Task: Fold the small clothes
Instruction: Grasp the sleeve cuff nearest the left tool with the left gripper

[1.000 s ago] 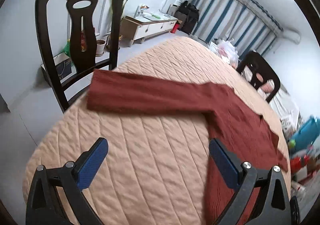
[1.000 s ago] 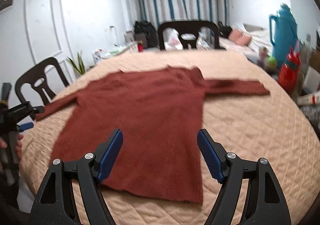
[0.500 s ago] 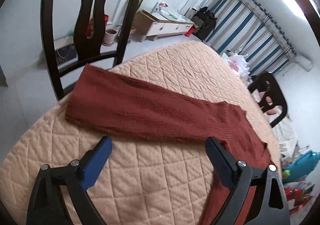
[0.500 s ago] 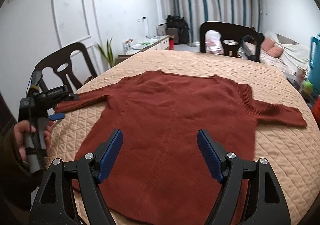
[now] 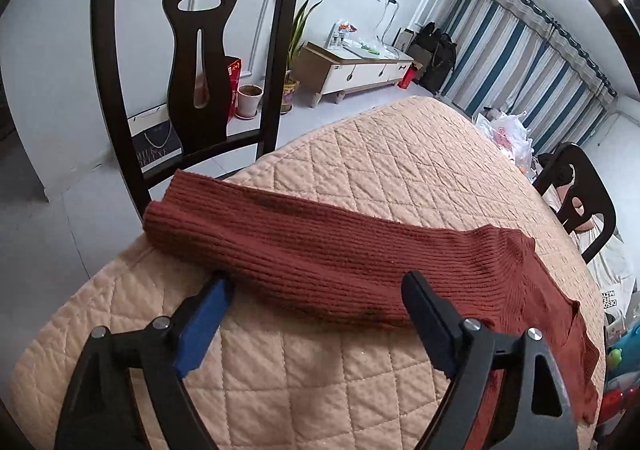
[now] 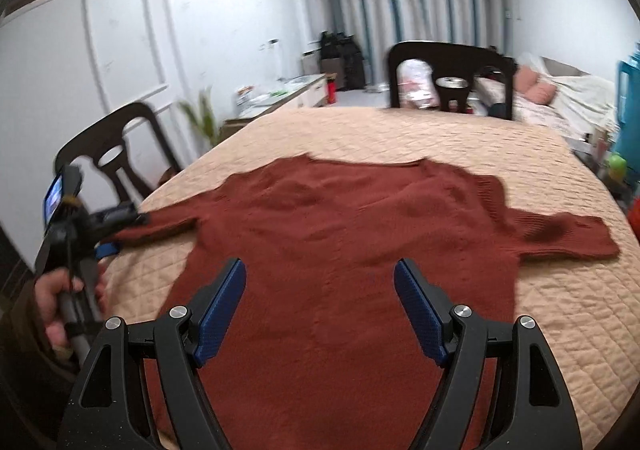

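A rust-red knit sweater (image 6: 340, 218) lies flat, front down or up I cannot tell, on a peach quilted table cover (image 5: 360, 154). Its left sleeve (image 5: 304, 246) stretches toward the table's edge. My left gripper (image 5: 316, 282) straddles that sleeve's near edge with its jaws closing. The blue pads stand apart and do not press the knit. The right wrist view also shows the left gripper (image 6: 124, 234), with a hand (image 6: 60, 302) on its handle. My right gripper (image 6: 319, 268) hovers open over the sweater's lower body, holding nothing. The right sleeve (image 6: 560, 234) lies out to the side.
A dark wooden chair (image 5: 192, 50) stands just past the table edge by the left sleeve. A second chair (image 6: 452, 62) is at the far side. A blue jug (image 6: 628, 110) and small bottles crowd the right edge.
The left gripper has come in and down onto the sleeve, and its jaws have narrowed. The right gripper has shifted sideways over the sweater's body and stays open.
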